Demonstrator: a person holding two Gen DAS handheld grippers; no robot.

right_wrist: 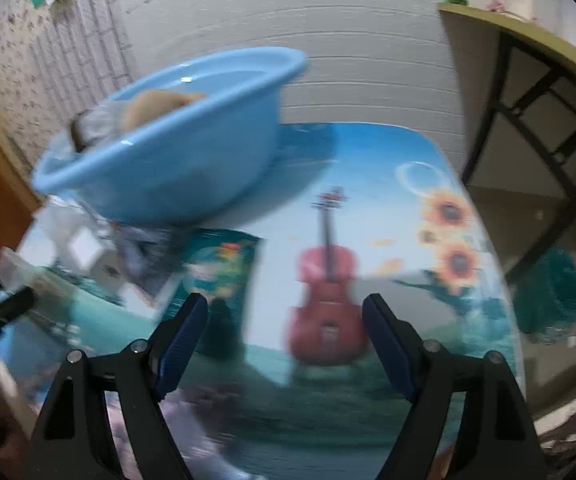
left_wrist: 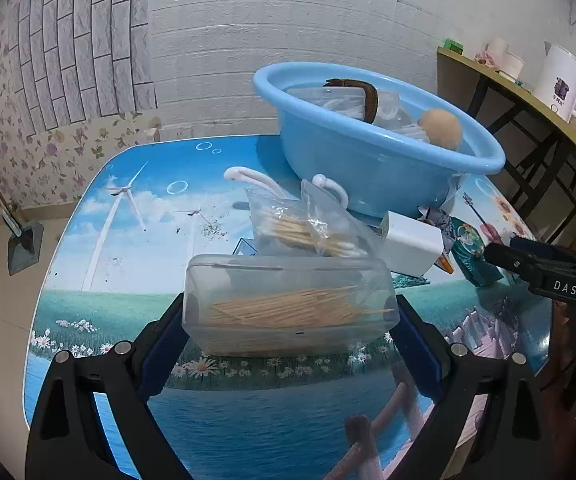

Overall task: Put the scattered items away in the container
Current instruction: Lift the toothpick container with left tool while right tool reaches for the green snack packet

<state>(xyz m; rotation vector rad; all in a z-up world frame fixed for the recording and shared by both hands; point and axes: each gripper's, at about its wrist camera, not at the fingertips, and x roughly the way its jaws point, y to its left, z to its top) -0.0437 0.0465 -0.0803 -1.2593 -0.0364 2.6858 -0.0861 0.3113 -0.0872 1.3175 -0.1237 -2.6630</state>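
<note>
We are pinching a clear toothpick box lengthwise in the left tongs, holding it clear of the tabletop, short of the blue basin. Right tongs are standing spread, holding nothing, near a teal packet. Step in hand: carrying the box to the basin; next we are needing to reach over the rim and release. Box is translucent, lidded, packed with wooden sticks. Cotton-swab bag and white charger are waiting beside the basin.
</note>
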